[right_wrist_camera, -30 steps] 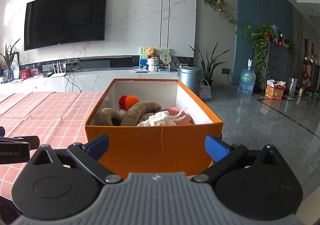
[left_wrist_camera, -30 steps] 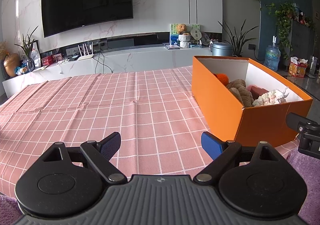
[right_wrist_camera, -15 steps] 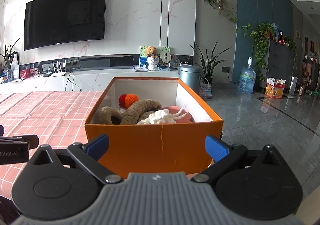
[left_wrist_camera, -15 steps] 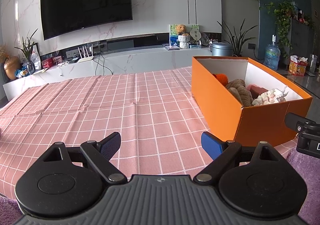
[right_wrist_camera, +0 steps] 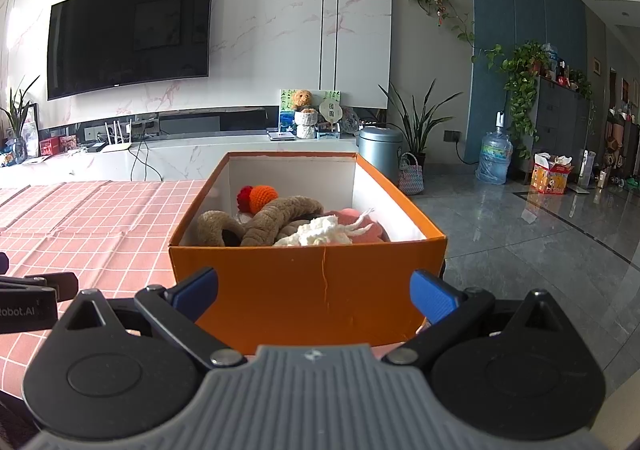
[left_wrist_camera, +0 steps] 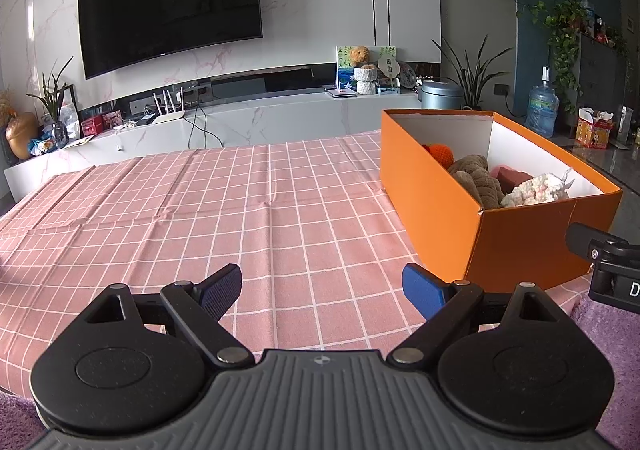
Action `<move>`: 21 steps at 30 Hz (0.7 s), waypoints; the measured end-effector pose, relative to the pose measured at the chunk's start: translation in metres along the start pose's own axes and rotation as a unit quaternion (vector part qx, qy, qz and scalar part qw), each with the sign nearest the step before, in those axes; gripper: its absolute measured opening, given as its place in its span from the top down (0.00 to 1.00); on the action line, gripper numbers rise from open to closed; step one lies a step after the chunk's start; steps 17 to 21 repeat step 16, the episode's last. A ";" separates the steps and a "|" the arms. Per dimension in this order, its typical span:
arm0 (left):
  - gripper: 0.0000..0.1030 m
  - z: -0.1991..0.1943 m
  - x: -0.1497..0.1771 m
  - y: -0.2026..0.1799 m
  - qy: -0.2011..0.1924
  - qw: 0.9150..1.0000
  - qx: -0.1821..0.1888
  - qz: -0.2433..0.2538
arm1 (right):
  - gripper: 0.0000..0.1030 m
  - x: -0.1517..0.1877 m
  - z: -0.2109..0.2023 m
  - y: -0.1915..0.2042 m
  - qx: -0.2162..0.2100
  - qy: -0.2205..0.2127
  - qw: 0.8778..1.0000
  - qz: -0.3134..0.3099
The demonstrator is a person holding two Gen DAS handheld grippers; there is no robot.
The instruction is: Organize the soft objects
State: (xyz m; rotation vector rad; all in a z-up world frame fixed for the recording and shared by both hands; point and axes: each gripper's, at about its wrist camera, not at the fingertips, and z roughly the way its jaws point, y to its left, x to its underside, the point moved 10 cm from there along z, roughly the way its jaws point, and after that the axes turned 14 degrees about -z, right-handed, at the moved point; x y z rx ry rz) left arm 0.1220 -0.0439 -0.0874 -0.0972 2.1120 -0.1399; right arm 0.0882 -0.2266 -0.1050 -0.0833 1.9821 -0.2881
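An orange cardboard box (right_wrist_camera: 308,282) stands at the table's right end; it also shows in the left wrist view (left_wrist_camera: 520,246). It holds an orange knitted ball (right_wrist_camera: 262,195), a brown plush piece (right_wrist_camera: 276,219), a white fluffy item (right_wrist_camera: 316,234) and a pink item (right_wrist_camera: 352,217). My right gripper (right_wrist_camera: 314,290) is open and empty just in front of the box's near wall. My left gripper (left_wrist_camera: 322,288) is open and empty over the pink checked tablecloth (left_wrist_camera: 200,209), left of the box.
Purple fuzzy fabric (left_wrist_camera: 608,334) lies at the table's near edge. Beyond the table stand a white TV bench (left_wrist_camera: 248,117) and a wall TV (left_wrist_camera: 168,1). Tiled floor (right_wrist_camera: 540,234) lies right of the box.
Both grippers stay open. The views have shifted only slightly; nothing was taken hold of or let go.
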 end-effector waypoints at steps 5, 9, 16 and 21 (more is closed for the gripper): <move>0.00 -0.001 0.001 -0.002 0.000 1.000 0.002 0.003 | 0.03 0.000 0.000 0.000 0.000 0.000 1.000 0.000; 0.00 -0.001 0.001 -0.001 -0.001 1.000 0.001 0.003 | 0.03 0.000 0.000 0.000 0.000 0.000 1.000 0.001; 0.00 -0.003 -0.001 -0.004 0.000 1.000 0.005 0.004 | 0.03 0.000 0.000 0.000 0.000 -0.001 1.000 0.002; 0.00 -0.003 -0.001 -0.004 0.000 1.000 0.005 0.004 | 0.03 0.000 0.000 0.000 0.000 -0.001 1.000 0.002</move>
